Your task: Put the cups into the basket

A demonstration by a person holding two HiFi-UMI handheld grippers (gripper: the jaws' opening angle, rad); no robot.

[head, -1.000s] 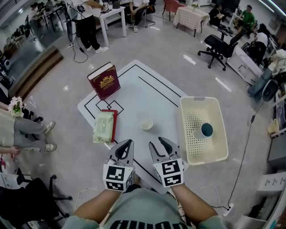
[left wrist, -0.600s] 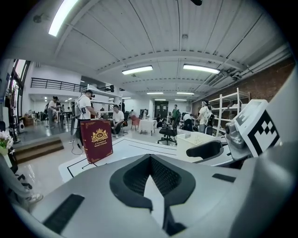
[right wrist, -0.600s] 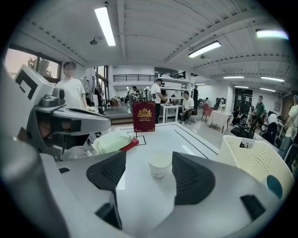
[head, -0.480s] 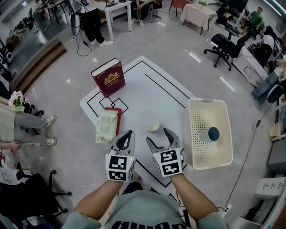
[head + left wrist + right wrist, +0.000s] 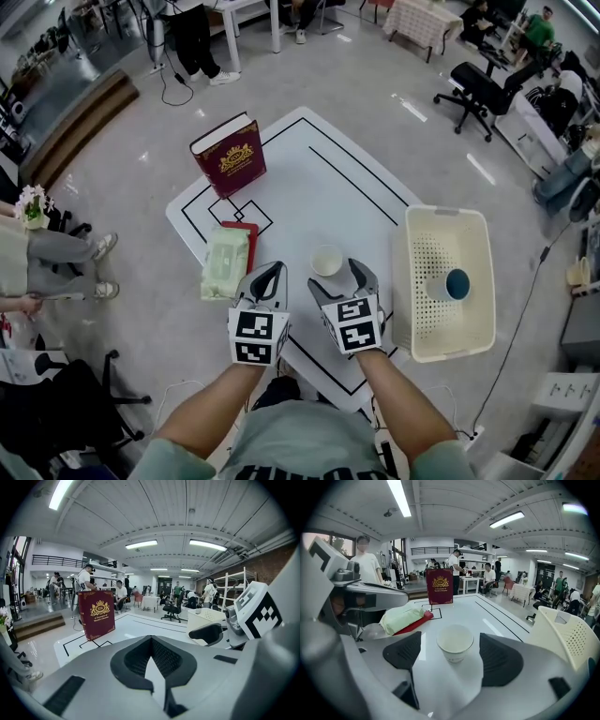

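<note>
White worktop [image 5: 323, 192] is marked with black lines. Left tool [image 5: 265, 272] is closed, with nothing gripped. Right tool [image 5: 334, 275] has just been opening; its jaws are spread, and a cup [image 5: 326, 260] is stood between them, untouched. Just right of that tool a basket [image 5: 413, 281] is set, with a second cup [image 5: 450, 284] laid inside. Farther ahead, a book [image 5: 230, 155] is stood.

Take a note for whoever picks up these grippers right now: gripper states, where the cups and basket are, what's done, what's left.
Left gripper: shut, empty, beside the right one.
Right gripper: fingers have just been opening and are now open, with the white cup at their tips, not gripped.
White cup: upright on the table, apart from the basket.
Done: one cup lies on its side in the basket.
Left: close on the white cup and carry it into the basket.
</note>
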